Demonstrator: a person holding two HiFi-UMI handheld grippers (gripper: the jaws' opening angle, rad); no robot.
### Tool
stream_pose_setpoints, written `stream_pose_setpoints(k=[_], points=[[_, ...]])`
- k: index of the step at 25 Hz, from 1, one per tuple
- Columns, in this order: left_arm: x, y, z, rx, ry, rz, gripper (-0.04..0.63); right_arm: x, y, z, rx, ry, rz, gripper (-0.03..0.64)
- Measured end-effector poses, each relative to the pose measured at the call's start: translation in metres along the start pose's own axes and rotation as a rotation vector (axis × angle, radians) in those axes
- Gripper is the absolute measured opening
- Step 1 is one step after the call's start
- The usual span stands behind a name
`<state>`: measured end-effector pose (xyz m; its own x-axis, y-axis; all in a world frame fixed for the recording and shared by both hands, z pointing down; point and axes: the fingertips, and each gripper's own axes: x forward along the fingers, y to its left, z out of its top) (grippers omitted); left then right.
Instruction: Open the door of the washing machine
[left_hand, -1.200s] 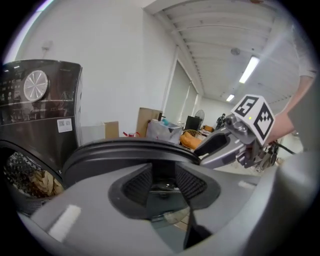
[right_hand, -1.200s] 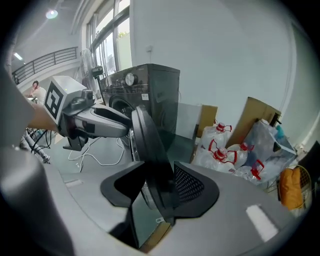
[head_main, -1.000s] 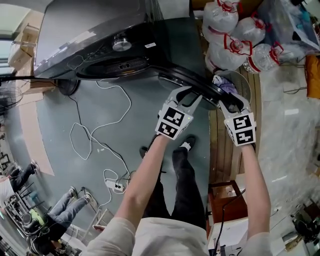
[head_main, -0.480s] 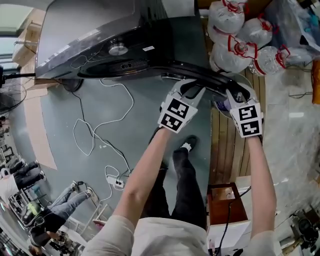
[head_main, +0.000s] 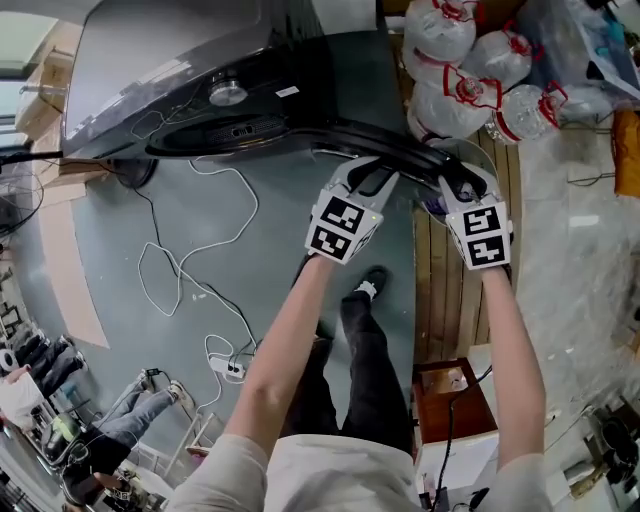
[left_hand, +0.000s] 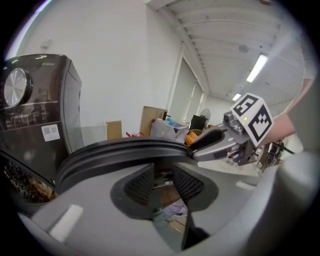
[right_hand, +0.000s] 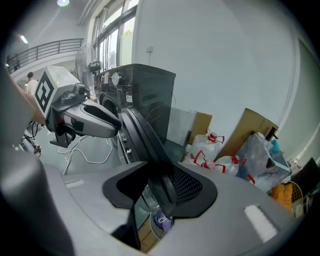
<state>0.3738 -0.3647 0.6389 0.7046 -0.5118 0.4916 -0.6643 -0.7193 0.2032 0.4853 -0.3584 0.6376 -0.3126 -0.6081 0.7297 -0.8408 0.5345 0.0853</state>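
Observation:
The dark washing machine (head_main: 200, 60) stands at the top of the head view, with its round door (head_main: 405, 150) swung out toward me. My left gripper (head_main: 370, 178) sits on the door's black rim, which arcs across its fingertips (left_hand: 125, 150). Its jaws have just been closing on that rim. My right gripper (head_main: 462, 190) holds the same rim further right. That rim (right_hand: 140, 135) runs between its pads, which closed in a moment earlier. In each gripper view the other gripper is in sight: the right one (left_hand: 215, 142) and the left one (right_hand: 95, 122).
A white cable (head_main: 190, 250) loops over the grey floor to a power strip (head_main: 232, 372). Large water bottles (head_main: 470, 70) are stacked right of the machine, above a wooden platform (head_main: 450, 300). My own legs (head_main: 360, 330) stand below the door. A reddish box (head_main: 450, 390) lies lower right.
Both pairs of jaws have narrowed onto the door rim. Both hands have shifted a little along with the door, and the head view has swayed slightly.

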Motion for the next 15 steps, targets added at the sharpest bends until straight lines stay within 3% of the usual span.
stream_pose_setpoints(k=[7, 15], points=[[-0.061, 0.005, -0.041, -0.009, 0.022, 0.037, 0.163, -0.018, 0.0, 0.0, 0.025, 0.001, -0.062, 0.144], [-0.194, 0.007, -0.072, -0.037, -0.018, 0.116, 0.163, -0.073, 0.113, 0.025, 0.056, -0.058, -0.047, 0.144]])
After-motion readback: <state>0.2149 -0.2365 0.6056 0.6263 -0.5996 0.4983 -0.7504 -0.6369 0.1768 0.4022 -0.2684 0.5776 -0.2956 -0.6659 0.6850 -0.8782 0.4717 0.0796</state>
